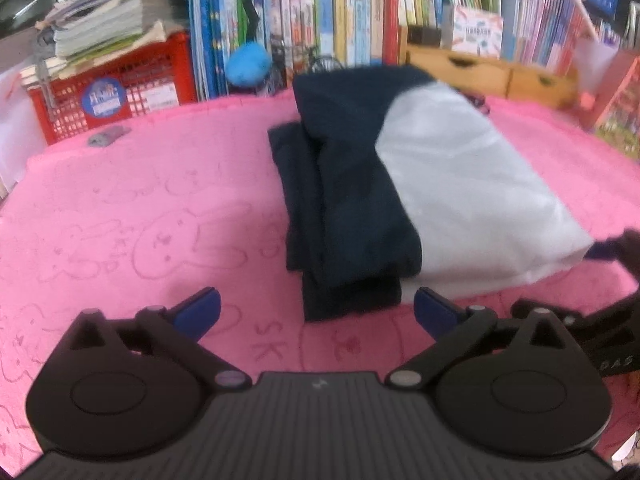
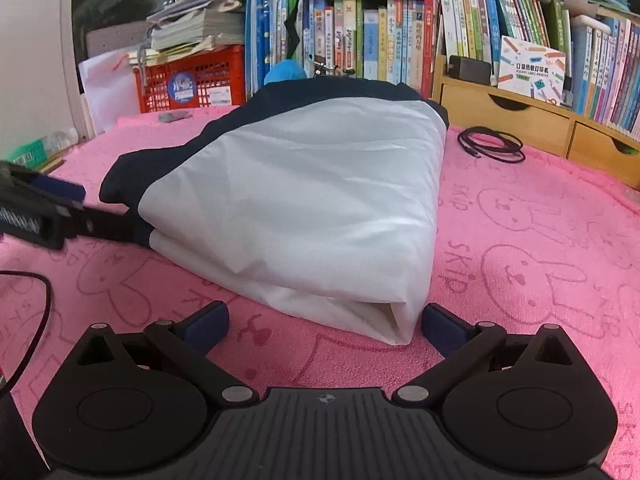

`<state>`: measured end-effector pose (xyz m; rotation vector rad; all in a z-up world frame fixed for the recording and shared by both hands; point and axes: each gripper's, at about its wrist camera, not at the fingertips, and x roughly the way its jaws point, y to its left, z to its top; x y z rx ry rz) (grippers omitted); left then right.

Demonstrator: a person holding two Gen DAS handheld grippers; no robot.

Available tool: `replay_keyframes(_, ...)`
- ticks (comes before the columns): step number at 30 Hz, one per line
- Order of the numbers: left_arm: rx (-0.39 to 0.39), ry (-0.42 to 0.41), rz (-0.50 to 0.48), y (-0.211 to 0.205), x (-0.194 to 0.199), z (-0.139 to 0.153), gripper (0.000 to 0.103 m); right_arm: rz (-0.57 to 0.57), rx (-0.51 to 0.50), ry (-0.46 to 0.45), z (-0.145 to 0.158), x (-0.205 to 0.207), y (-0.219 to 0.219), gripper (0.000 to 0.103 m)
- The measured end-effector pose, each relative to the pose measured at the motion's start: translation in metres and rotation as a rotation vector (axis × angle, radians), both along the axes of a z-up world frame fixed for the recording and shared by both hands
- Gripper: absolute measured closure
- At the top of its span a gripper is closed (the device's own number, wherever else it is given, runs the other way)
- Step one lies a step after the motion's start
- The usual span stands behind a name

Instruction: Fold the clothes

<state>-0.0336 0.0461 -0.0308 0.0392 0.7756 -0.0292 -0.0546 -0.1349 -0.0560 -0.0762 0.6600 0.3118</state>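
A folded garment, navy (image 1: 348,184) on its left part and white (image 1: 464,184) on the right, lies flat on the pink towel (image 1: 140,208). My left gripper (image 1: 318,307) is open just in front of the navy near end, with its blue pads wide apart and touching nothing. The right gripper (image 2: 324,322) is open as well. The white folded corner (image 2: 396,320) sits between its pads, close to the right one but not pressed. A finger of the left gripper (image 2: 112,226) reaches the garment's navy edge in the right wrist view.
Shelves of books (image 2: 400,40) line the back. A red crate (image 2: 192,80) under stacked papers stands at the back left, and wooden drawers (image 2: 516,120) at the back right. A coiled black cable (image 2: 492,146) lies on the pink towel (image 2: 540,260) beside the garment.
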Motion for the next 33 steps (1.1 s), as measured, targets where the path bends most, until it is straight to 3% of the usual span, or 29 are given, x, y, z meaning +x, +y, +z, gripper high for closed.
replay_keyframes(5,-0.04,0.068,-0.002,0.0,0.008,-0.013,0.0,0.002,0.004,0.003,0.0,0.002,0.0,0.0)
replay_keyframes(18,-0.032,0.067,0.009,-0.004,0.012,-0.013,0.0,0.002,0.0,0.0,-0.001,0.001,0.0,0.0)
replay_keyframes(24,-0.033,0.031,-0.005,-0.006,0.007,0.005,0.0,-0.039,-0.018,-0.068,0.022,-0.001,-0.001,0.0)
replay_keyframes(33,-0.034,0.042,-0.022,-0.009,0.013,0.004,0.0,-0.015,-0.047,-0.045,0.023,0.002,0.007,0.0)
